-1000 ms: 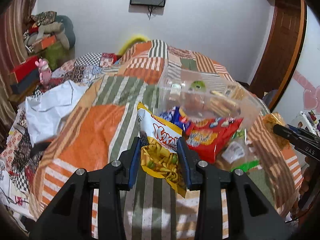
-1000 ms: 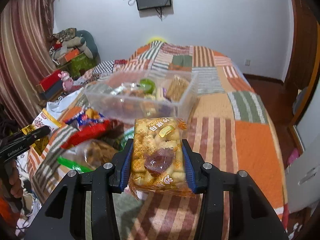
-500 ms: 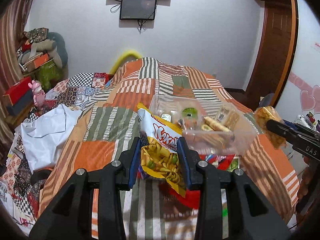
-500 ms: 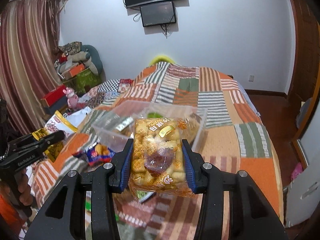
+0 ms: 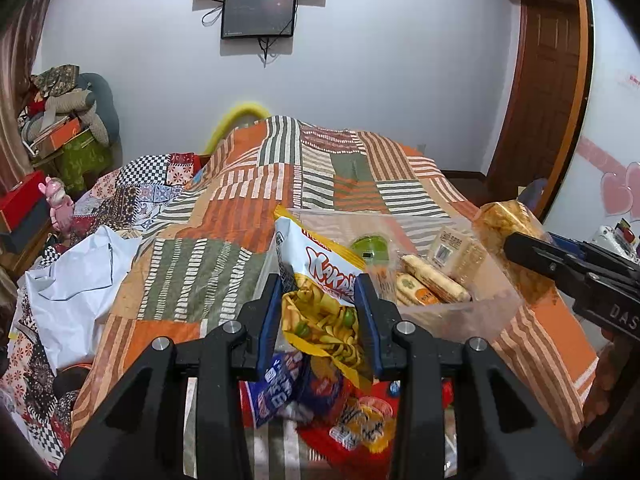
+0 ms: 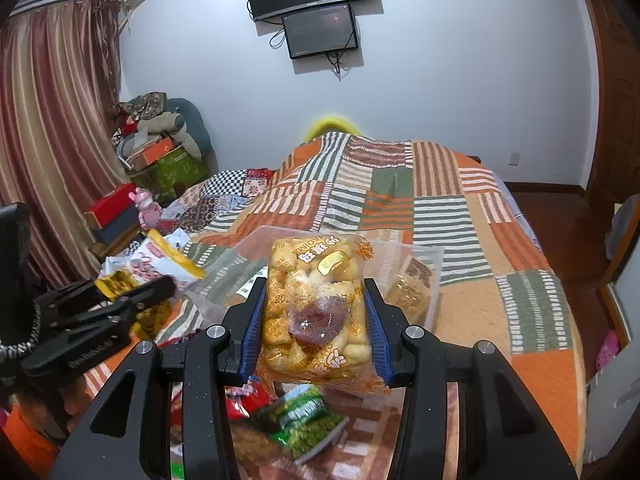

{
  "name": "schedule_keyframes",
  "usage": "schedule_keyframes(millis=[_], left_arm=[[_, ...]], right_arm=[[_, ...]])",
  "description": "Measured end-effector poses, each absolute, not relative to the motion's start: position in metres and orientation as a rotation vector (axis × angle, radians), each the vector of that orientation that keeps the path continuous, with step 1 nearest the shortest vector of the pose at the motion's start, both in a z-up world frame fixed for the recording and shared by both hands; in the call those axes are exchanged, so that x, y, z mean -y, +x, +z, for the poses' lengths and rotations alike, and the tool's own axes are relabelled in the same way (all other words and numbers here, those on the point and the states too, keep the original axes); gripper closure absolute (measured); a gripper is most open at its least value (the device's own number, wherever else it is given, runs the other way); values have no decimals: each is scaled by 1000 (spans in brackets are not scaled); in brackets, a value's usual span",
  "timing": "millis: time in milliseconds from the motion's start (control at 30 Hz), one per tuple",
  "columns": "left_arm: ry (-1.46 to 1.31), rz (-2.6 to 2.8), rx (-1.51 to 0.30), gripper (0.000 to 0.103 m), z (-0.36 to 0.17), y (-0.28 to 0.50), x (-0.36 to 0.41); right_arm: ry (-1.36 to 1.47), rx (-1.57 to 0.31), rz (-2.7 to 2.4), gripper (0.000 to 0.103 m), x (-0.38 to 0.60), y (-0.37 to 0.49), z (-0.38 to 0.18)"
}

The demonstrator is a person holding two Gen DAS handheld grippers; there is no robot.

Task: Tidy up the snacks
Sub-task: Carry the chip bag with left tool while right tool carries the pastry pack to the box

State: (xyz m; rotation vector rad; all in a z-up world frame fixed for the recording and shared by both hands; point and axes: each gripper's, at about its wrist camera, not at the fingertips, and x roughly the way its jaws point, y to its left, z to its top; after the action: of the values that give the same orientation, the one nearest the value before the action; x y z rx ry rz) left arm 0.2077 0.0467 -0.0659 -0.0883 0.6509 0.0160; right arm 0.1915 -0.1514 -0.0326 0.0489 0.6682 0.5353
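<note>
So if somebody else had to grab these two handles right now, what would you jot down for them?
Left tool: shut on the white-and-yellow chip bag, held near the clear bin.
Right tool: shut on the yellow puff-snack pack, also held up near the bin.
In the bin already: wafer packs and a green cup.
Left to do: drop both held packs in, then collect the loose ones on the quilt: red bag, blue bag, green pea bag.
</note>
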Motion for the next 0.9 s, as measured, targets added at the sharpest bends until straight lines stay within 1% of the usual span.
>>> schedule_keyframes(millis=[433,900], left_arm=[[-89,-17,-716,67,-85,251,-42],[-18,-14,-784,67,-106,282,-37]], right_arm=[[-6,-740,517,61,134,224,-53],[-68,-811,514,61,120,241,-77]])
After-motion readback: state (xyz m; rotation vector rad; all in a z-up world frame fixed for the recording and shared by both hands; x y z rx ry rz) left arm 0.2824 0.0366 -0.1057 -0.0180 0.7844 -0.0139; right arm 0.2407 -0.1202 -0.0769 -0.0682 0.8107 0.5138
